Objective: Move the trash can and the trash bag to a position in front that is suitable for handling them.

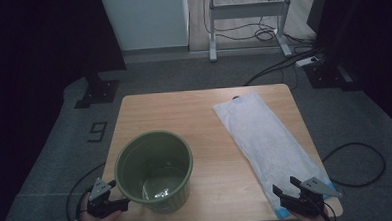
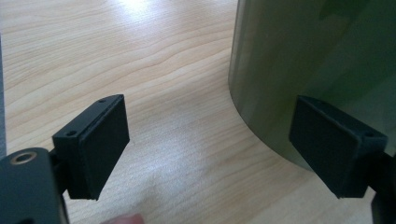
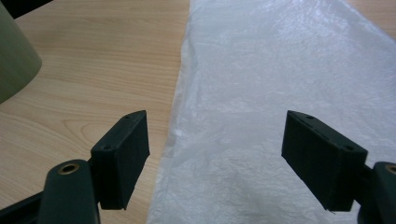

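So the setup: green bin point(image 1: 154, 170) stands upright on the near-left part of the counter point(image 1: 204, 110), and a white plastic bag point(image 1: 265, 137) lies flat along the right side, its near end reaching the counter's front edge. Looks like the bag is meant to line the bin.

Left hand-held gripper point(image 1: 107, 198) sits just beside the bin's near-left wall, jaws spread wide with nothing between them; in the left gripper view the bin wall point(image 2: 317, 65) curves right next to 1 jaw. Right hand-held gripper point(image 1: 295, 196) hovers over the bag's near end, also wide and empty, with the film point(image 3: 261, 93) lying under and between its jaws.

What could go wrong, I think:
- The bag is thin and flat against the wood, so the jaws may just slide over it or pinch both layers together, and then it won't open.
- It's slippery, so it may slip out mid-lift.
- The bin looks light and empty, so a nudge from the left jaw could shove or tip it.
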The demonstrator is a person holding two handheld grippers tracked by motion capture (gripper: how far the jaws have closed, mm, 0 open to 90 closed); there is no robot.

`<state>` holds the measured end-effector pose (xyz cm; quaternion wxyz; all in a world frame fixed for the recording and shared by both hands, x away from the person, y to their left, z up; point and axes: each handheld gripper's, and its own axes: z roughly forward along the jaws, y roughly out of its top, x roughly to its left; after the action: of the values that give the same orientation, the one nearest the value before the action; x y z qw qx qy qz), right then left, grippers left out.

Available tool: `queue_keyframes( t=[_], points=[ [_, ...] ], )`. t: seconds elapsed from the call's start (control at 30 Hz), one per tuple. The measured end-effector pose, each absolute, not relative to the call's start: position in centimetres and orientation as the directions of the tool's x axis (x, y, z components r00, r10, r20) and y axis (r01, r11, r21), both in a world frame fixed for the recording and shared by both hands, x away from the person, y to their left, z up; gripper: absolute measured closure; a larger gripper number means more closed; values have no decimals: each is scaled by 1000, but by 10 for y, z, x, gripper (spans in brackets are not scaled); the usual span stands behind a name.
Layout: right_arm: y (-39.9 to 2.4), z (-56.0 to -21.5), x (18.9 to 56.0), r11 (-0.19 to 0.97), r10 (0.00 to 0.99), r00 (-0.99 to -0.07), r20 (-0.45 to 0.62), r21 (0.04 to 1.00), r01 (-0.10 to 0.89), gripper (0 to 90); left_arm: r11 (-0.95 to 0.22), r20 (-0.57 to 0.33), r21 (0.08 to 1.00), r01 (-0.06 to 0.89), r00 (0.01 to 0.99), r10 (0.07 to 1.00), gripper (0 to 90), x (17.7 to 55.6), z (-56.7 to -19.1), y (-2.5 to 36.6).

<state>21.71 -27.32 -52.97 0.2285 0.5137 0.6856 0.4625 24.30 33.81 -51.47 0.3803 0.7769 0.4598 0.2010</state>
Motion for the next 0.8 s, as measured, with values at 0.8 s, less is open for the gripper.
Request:
queue_keyframes(
  t=[0.8],
  points=[
    [-270, -531, 223, 40, 901, -390, 189, 860, 508, 231, -429, -58, 823, 373, 806, 589, 101, 242, -494, 273]
  ],
)
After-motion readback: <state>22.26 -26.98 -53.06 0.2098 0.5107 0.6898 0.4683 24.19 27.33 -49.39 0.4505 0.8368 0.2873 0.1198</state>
